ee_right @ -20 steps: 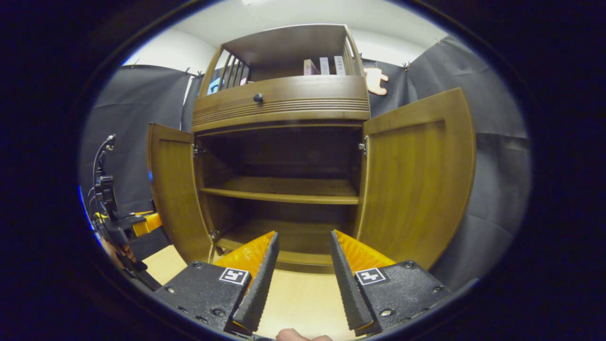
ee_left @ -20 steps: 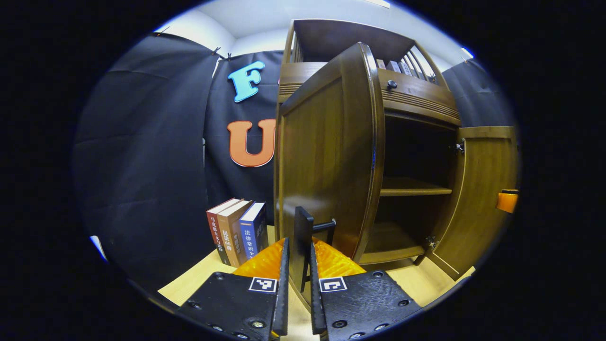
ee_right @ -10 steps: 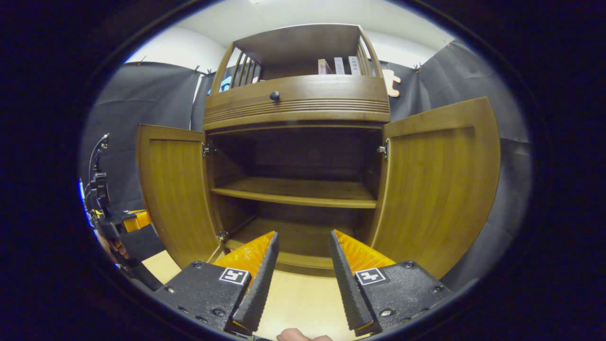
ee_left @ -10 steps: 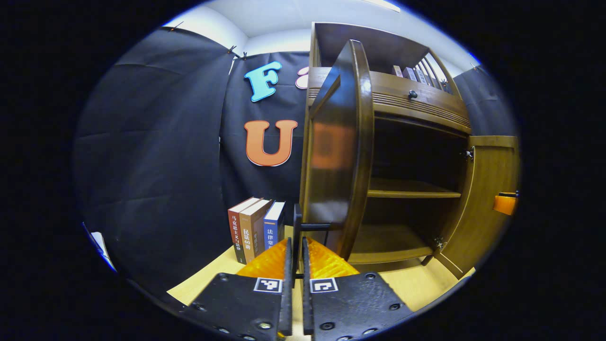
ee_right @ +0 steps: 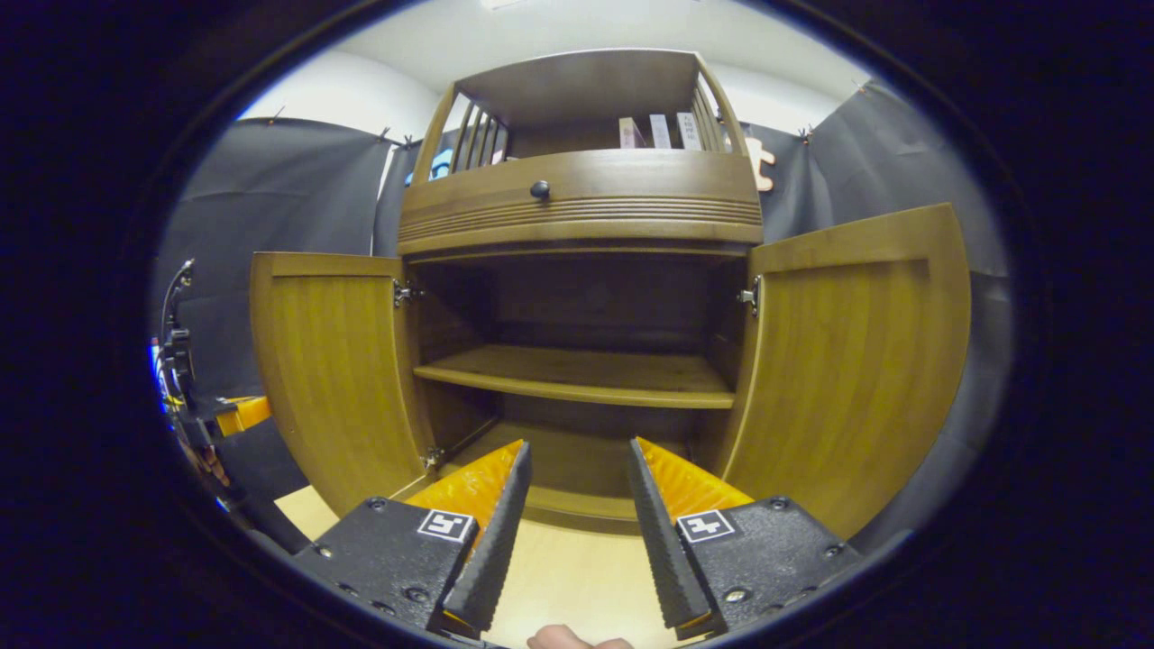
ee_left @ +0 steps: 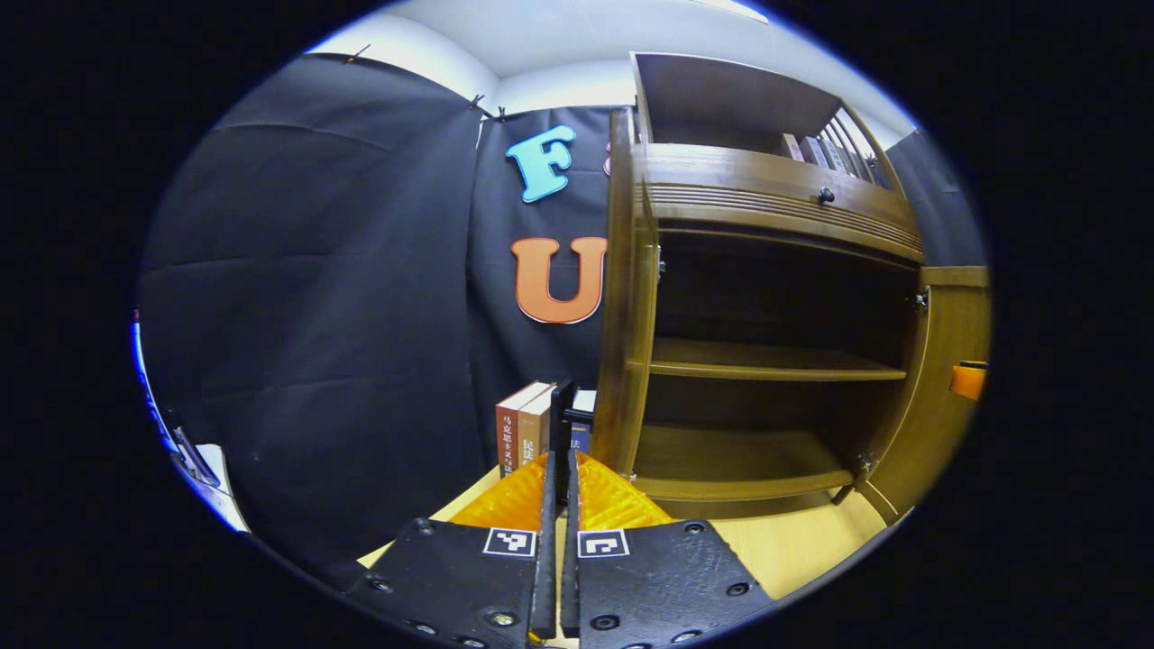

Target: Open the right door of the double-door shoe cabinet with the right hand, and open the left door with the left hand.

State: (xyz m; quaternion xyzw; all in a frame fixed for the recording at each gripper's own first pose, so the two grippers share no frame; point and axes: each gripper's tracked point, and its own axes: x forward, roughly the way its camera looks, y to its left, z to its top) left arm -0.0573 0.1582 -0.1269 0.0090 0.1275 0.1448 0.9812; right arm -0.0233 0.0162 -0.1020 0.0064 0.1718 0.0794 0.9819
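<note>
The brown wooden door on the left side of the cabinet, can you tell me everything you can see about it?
The brown wooden left door looks like glossy grained wood with a raised frame round a flat panel. It stands swung wide open, upright, hung by metal hinges on the wooden shoe cabinet. In the left gripper view it shows edge-on, and the left gripper is closed on its dark bar handle.

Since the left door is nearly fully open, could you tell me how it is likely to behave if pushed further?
The left door looks like a stiff wooden panel, so it should swing rather than flex. Its hinge probably stops it soon. The left gripper, clamped on the door's handle, should hold without slipping.
</note>
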